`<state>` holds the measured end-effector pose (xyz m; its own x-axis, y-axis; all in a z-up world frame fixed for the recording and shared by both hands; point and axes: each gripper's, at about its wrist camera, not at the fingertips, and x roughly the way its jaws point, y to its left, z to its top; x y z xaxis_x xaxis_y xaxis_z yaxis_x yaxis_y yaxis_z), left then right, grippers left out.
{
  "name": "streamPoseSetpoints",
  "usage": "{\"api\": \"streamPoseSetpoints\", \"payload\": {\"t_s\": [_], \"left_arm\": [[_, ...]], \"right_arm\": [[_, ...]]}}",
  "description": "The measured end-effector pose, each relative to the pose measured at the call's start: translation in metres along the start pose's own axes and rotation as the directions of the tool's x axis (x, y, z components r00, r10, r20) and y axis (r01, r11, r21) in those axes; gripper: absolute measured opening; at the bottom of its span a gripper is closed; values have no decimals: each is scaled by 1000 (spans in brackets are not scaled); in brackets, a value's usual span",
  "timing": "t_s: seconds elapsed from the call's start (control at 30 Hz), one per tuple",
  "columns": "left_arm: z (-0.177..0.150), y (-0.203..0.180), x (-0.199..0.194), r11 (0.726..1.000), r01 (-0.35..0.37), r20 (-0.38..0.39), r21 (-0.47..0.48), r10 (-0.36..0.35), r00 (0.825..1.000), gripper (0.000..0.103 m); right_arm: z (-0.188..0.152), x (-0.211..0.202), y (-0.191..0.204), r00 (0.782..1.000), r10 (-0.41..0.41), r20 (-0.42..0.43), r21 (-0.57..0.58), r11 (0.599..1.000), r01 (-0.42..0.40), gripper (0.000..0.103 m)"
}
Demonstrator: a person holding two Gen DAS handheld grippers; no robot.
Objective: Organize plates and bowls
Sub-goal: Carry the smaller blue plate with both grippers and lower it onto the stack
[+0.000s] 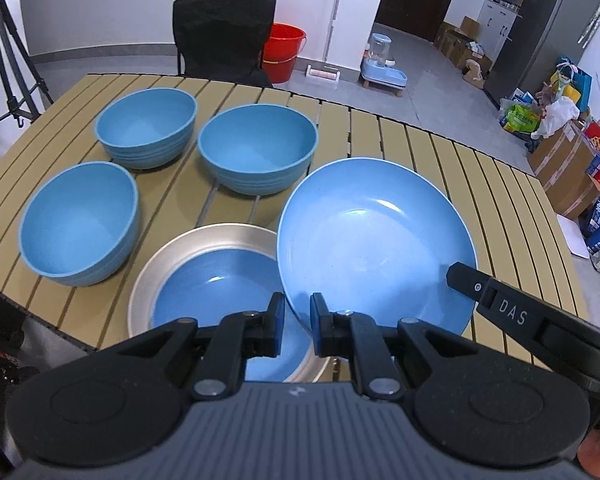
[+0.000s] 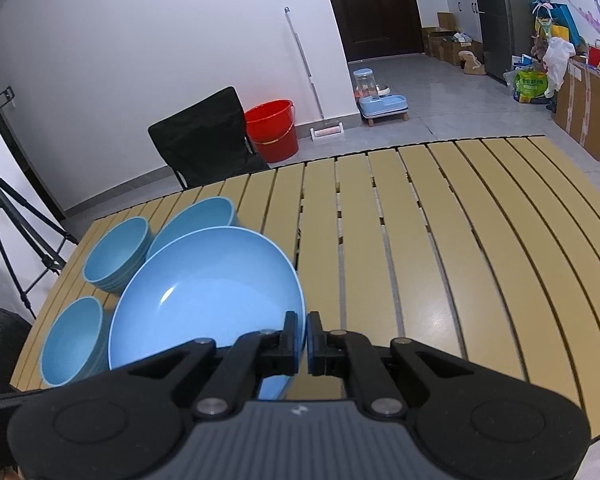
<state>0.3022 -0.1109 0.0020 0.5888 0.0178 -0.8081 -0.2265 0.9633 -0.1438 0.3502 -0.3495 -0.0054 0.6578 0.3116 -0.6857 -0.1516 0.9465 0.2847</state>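
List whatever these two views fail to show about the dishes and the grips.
- Left wrist view: the near parts of the lower blue plate and its silver pan sit behind the left gripper.
- Right wrist view: the pan is hidden by the raised blue plate in the right gripper.
- Right wrist view: the far bowl is half hidden by that plate.
- Either view: whether the left pads touch the raised plate's rim.

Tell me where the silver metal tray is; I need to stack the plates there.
In the left wrist view, the silver metal tray sits at the slatted table's near edge, holding one blue plate, right of the nearest blue bowl.
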Motion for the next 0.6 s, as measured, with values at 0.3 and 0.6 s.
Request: {"api": "streamPoseSetpoints", "payload": {"t_s": [0.3,0.6], "left_arm": [[-11,25,-13,1000,-17,6,-15,17,1000,14],[-17,54,-23,998,-31,11,-49,31,999,14]], "right_arm": [[-15,-6,26,1000,19,-1,-11,1000,-19,4],[-26,-4,54,999,37,-14,-33,999,-37,4]]}}
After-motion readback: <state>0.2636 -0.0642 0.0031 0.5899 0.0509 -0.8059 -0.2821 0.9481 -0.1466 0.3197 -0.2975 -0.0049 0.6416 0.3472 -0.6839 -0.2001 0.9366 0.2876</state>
